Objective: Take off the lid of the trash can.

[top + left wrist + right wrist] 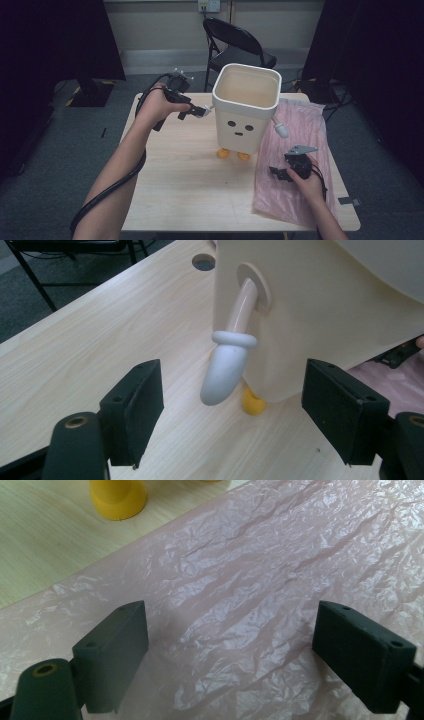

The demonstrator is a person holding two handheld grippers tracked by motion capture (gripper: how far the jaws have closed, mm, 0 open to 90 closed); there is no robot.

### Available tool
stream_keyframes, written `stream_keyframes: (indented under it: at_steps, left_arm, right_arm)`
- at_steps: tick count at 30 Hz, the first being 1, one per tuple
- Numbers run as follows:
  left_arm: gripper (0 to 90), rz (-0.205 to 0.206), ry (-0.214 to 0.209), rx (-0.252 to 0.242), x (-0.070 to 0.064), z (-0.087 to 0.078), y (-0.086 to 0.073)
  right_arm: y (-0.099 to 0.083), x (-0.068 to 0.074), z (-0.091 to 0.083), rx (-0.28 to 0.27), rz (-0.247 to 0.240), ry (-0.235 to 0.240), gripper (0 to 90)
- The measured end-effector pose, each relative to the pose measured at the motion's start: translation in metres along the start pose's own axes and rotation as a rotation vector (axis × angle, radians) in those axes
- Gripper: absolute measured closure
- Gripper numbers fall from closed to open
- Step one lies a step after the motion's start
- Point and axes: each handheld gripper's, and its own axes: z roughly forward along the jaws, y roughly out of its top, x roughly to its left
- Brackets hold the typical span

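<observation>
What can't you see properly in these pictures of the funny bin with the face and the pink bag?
- High view: the bottom inside the bin is hidden by its own walls.
- High view: the pink bag lies flat, so its opening can't be told.
- Left gripper view: the bin's face is out of sight round the corner, past its arm.
- Right gripper view: the yellow foot is cut off by the top edge.
</observation>
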Motion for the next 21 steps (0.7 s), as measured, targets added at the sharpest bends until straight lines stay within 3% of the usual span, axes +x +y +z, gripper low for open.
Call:
stream_keyframes:
  at_steps: [10, 11, 21]
  left_arm:
    - [24.6, 0.010, 0.014, 0.014, 0.002, -0.008, 0.014]
    - [24.6, -0.008, 0.012, 0.003, 0.001, -0.007, 0.015]
    - [24.8, 0.019, 0.022, 0.006, -0.001, -0.016, 0.032]
  right_arm:
    - [0.000, 0.000, 0.000, 0.000, -0.001, -0.002, 13.5]
    - [0.000, 0.000, 0.000, -0.001, -0.001, -0.002, 13.5]
    - [0.000, 0.001, 0.000, 0.000, 0.003, -0.006, 13.6]
